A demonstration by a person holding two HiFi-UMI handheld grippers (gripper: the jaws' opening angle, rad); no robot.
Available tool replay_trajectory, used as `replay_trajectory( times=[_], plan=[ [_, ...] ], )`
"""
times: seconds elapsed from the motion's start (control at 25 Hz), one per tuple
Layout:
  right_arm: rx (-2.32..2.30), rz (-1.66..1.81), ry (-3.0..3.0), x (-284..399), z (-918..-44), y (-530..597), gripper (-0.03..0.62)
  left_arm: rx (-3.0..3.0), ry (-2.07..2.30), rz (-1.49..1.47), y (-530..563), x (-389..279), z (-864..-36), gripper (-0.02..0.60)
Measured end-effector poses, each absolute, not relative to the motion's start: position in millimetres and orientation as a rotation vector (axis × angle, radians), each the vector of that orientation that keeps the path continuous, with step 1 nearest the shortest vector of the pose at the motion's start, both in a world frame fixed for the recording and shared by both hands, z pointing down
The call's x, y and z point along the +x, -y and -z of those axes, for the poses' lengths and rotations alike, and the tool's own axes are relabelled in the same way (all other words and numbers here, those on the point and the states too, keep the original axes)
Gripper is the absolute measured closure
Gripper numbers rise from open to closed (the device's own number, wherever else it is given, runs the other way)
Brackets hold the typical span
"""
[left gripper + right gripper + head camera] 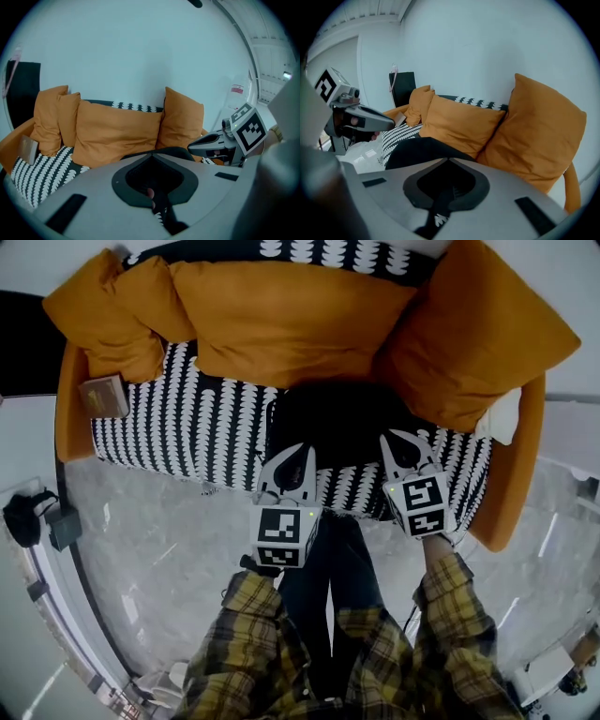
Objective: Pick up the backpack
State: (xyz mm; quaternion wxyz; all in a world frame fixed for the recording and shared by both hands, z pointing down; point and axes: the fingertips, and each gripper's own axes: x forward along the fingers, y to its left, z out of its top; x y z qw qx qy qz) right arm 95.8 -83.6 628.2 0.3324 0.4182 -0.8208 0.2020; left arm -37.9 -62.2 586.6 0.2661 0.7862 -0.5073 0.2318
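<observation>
Backpack point(337, 423), black, lay on sofa point(187, 437) seat below the orange cushions point(291, 320), at 12 o'clock from the person. Prob. soft, saggy, light-ish; best taken by top handle or strap, neither visible. Contents hidden. Left gripper point(302, 450) & right gripper point(396, 437) were clenched, empty, near its front edge.

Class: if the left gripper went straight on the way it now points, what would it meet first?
Most likely the black backpack on the sofa seat, right ahead of the left gripper; depth is hard to judge.
</observation>
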Motion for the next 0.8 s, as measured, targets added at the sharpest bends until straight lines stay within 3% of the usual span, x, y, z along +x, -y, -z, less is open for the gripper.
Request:
replay_trajectory(
  times=[0.36,0.72,0.76,0.8],
  plan=[
    [1.057,-0.525,2.057,93.8,-671.7,84.5,0.577,1.982,1.405,-0.731,56.8,-54.8,-641.1,0.563],
    [1.039,-0.533,2.043,98.4,-675.9,86.9,0.576,1.934,1.449,-0.726,57.0,-65.4,-644.8,0.56],
    [1.034,-0.539,2.046,97.0,-675.5,88.0,0.556,1.93,1.454,-0.728,58.0,-67.6,-645.1,0.551],
    [1.032,-0.545,2.05,95.6,-674.7,89.0,0.495,1.926,1.458,-0.728,59.1,-69.3,-645.6,0.502]
  ],
)
